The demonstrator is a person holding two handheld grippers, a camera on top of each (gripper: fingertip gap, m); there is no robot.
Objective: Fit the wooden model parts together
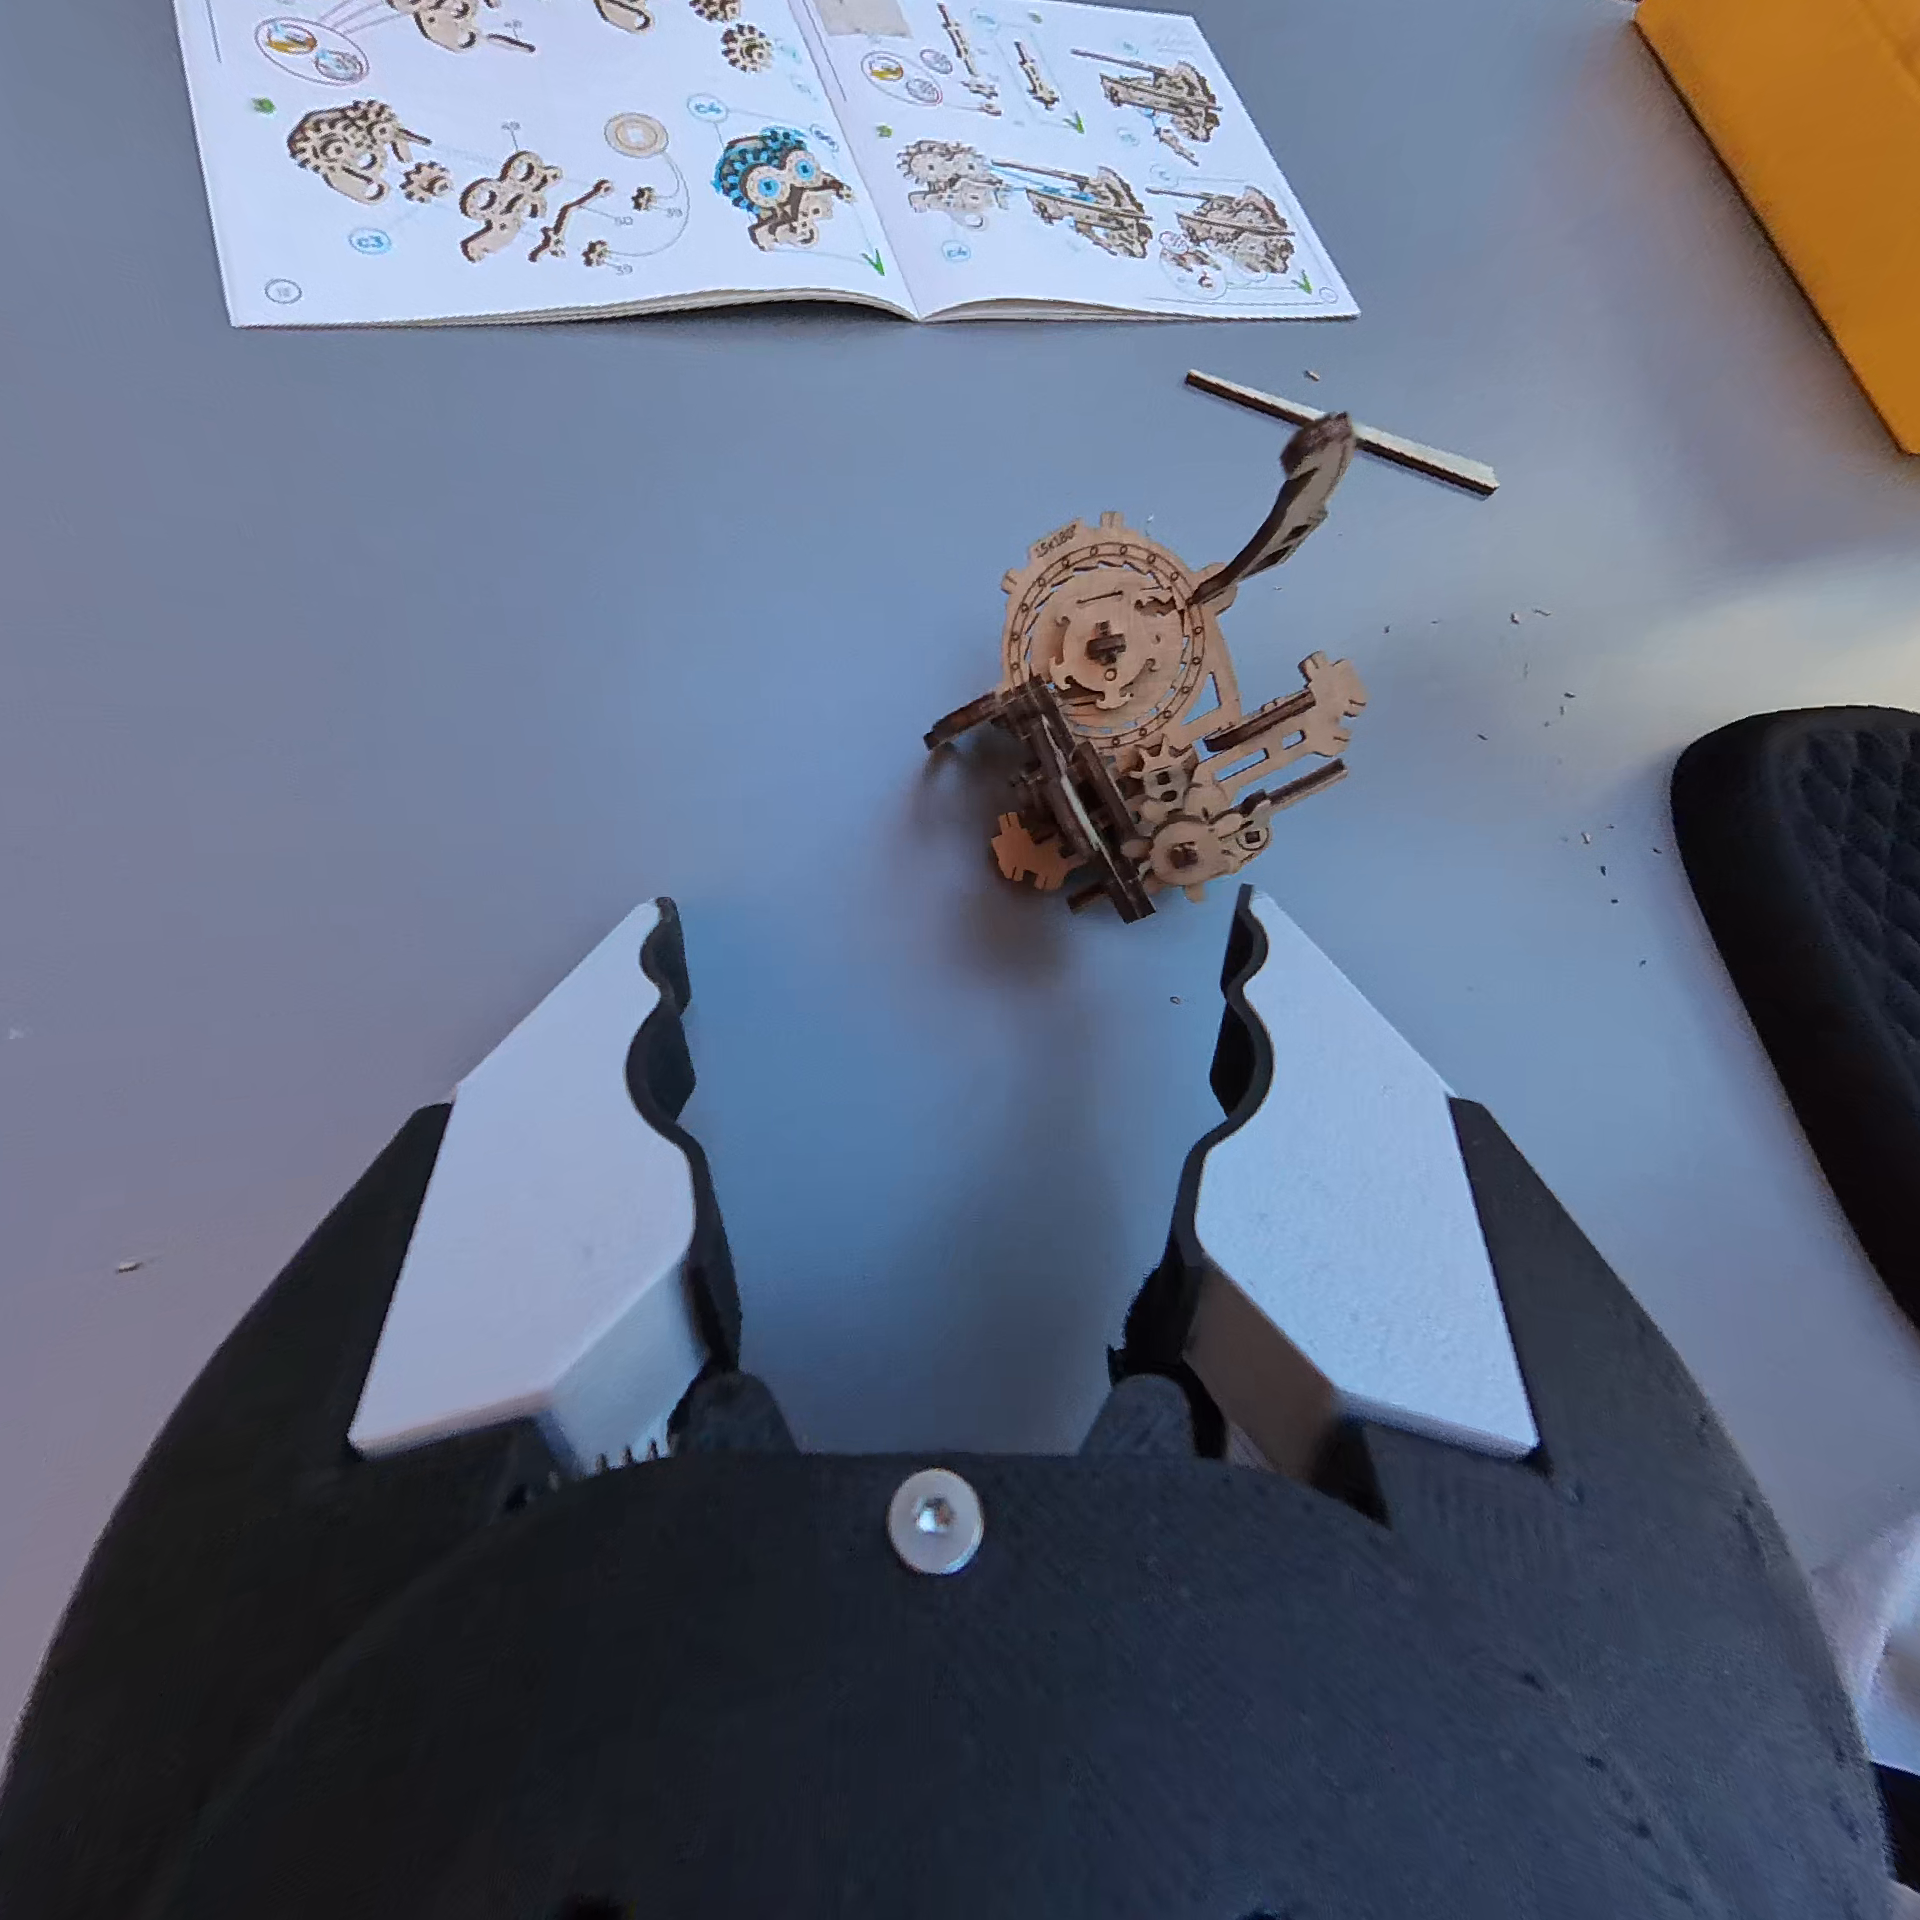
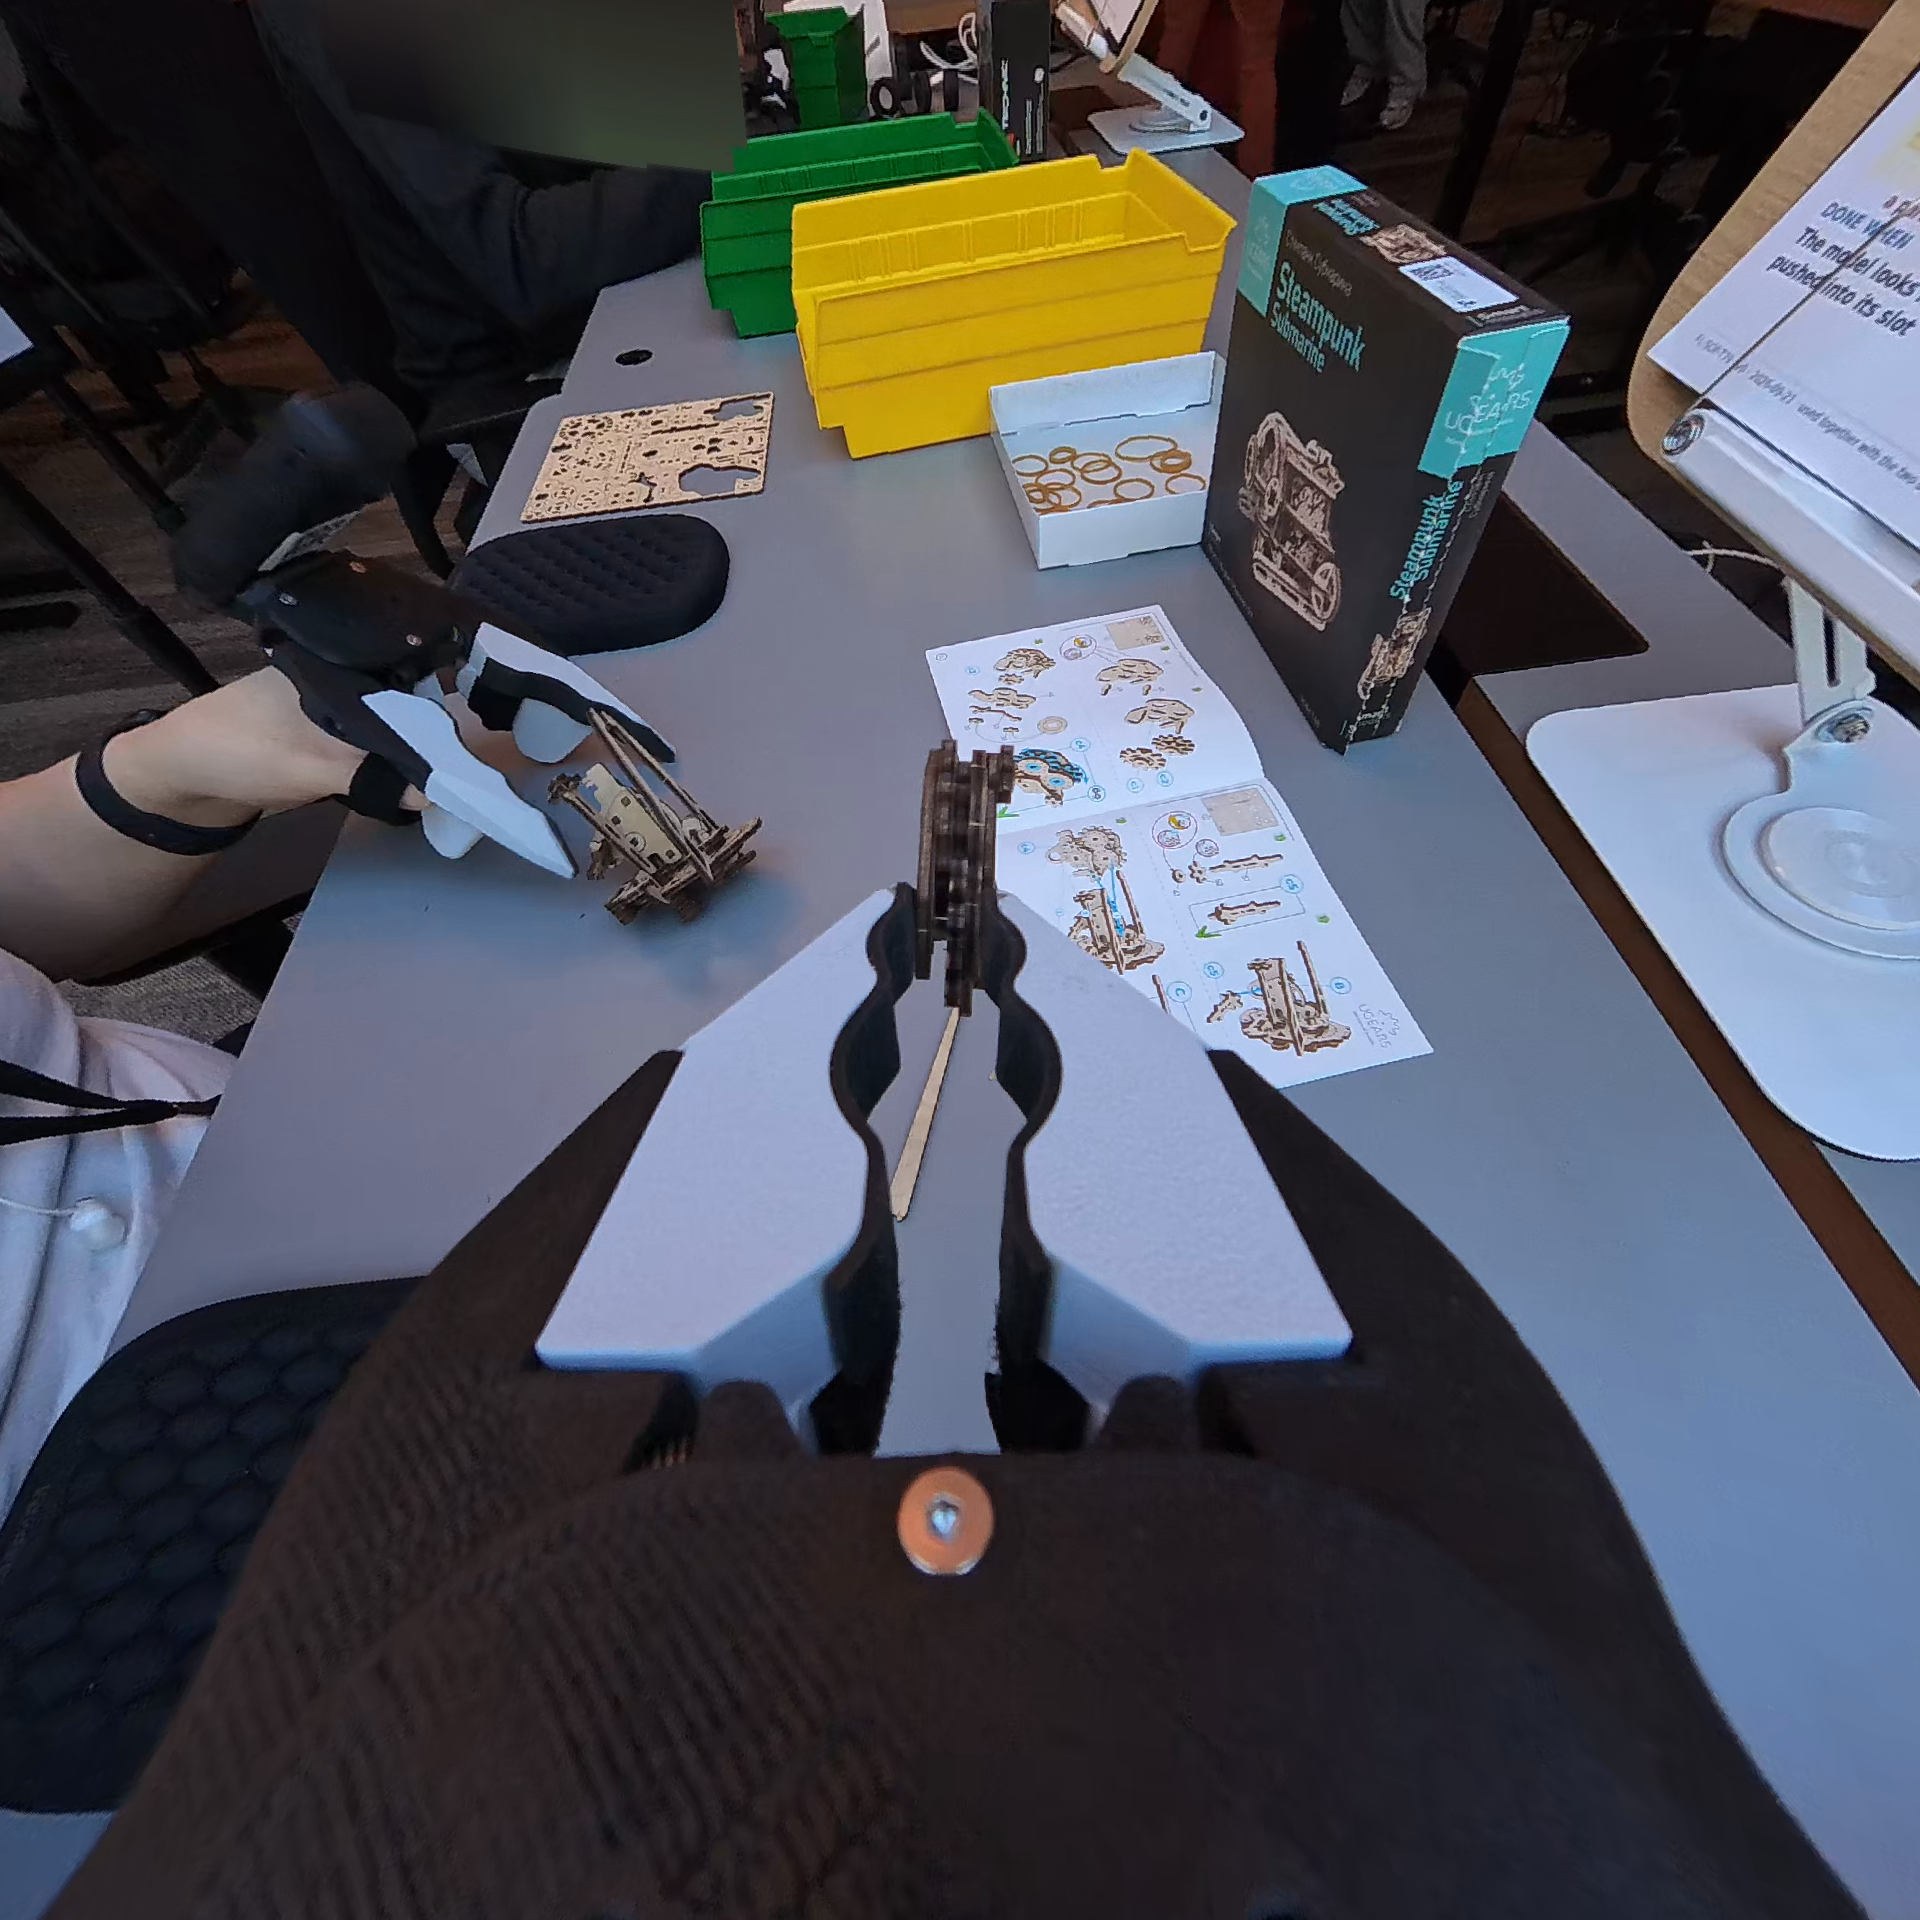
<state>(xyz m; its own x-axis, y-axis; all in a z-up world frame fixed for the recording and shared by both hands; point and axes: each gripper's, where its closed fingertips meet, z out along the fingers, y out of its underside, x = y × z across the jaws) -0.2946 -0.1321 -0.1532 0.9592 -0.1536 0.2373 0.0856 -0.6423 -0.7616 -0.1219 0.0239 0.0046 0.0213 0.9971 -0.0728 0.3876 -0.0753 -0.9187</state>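
Note:
A partly built wooden model (image 1: 1117,727) with gears and a raised arm stands on the grey table (image 1: 416,675). A thin stick (image 1: 1340,431) crosses the top of that arm. My left gripper (image 1: 956,914) is open and empty, just short of the model and a little to its left. The right wrist view shows the left gripper (image 2: 613,805) open beside the model (image 2: 665,842). My right gripper (image 2: 951,914) is shut on a stack of dark wooden gears (image 2: 961,831), held upright above the table. A pale stick (image 2: 925,1122) shows between its fingers, below the stack.
An open instruction booklet (image 2: 1143,831) lies by the model, also in the left wrist view (image 1: 727,156). Behind stand yellow bins (image 2: 997,291), green bins (image 2: 831,187), a white box of rubber bands (image 2: 1101,468), a black kit box (image 2: 1371,447) and a punched wooden sheet (image 2: 655,447). Black wrist rests (image 2: 603,582) and a white stand (image 2: 1766,831) flank the area. The tips of one gripper are about 30 centimeters away from the tips of the other.

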